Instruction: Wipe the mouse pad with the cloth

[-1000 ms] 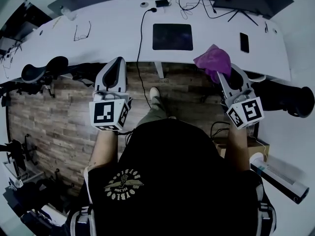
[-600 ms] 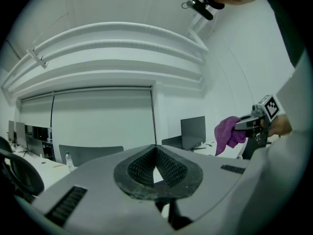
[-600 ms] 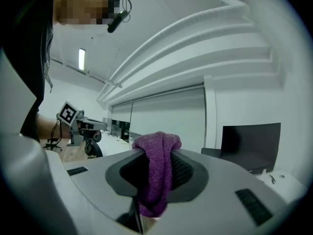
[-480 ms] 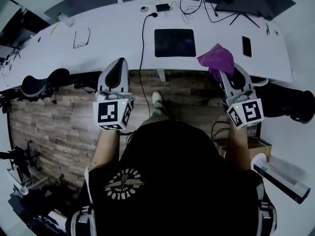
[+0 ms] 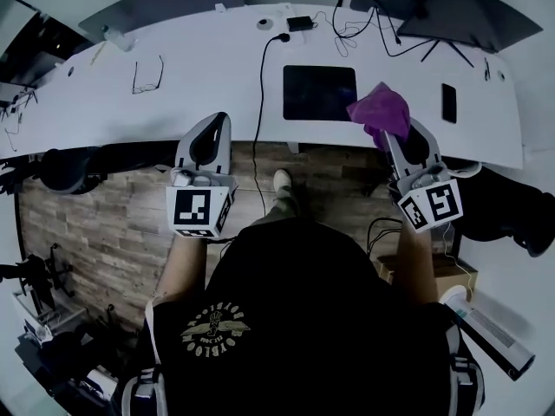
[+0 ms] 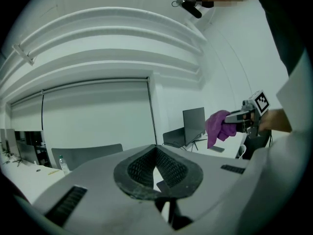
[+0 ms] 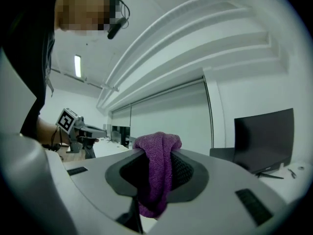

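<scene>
A black mouse pad (image 5: 319, 92) lies flat on the long white desk (image 5: 199, 85). My right gripper (image 5: 384, 133) is shut on a purple cloth (image 5: 380, 108), which bunches over its tips at the desk's front edge, just right of the pad. In the right gripper view the cloth (image 7: 156, 175) hangs between the jaws of that gripper (image 7: 157, 151). My left gripper (image 5: 214, 120) hovers at the desk's front edge, left of the pad, shut with nothing in it (image 6: 156, 151). The left gripper view shows the cloth (image 6: 216, 126) off to the right.
Glasses (image 5: 146, 63), a black cable (image 5: 259, 68), a power adapter (image 5: 301, 22) and a phone (image 5: 448, 102) lie on the desk. Monitors (image 5: 451, 11) stand at the back right. A dark chair (image 5: 65, 167) sits under the desk at the left, over wood floor.
Both grippers have come forward toward the desk. The cloth now overlaps the desk's front edge beside the pad. The right gripper's hold on the cloth is unchanged.
</scene>
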`<state>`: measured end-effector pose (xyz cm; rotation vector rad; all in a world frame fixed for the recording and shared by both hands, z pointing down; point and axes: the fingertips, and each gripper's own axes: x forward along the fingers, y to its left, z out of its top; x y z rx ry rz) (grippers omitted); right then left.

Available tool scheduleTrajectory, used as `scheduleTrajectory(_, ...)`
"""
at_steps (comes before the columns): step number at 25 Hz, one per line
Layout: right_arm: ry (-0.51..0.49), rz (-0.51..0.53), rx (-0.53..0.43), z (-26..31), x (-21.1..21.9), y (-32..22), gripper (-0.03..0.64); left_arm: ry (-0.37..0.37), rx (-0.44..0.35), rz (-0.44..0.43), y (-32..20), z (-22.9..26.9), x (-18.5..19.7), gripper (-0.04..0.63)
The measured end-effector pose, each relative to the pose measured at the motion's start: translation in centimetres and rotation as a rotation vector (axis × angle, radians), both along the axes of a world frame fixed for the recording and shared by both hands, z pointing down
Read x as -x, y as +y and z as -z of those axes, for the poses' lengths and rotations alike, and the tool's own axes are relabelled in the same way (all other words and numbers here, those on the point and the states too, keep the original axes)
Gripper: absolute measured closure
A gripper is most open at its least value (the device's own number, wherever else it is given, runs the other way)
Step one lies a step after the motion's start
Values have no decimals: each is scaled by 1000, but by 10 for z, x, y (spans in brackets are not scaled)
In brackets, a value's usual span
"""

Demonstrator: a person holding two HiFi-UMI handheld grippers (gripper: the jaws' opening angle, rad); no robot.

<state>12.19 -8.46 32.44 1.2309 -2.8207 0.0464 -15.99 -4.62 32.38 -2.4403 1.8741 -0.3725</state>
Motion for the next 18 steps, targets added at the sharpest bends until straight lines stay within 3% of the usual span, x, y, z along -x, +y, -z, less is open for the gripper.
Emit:
scheduleTrajectory(9,-55,102,28,-21,34,-46,525,-46,59,-59,-62,-19,4,594)
scheduleTrajectory(18,-26,53,48,-25,42,-91,525,-25,48,-117,-123,-25,7,594)
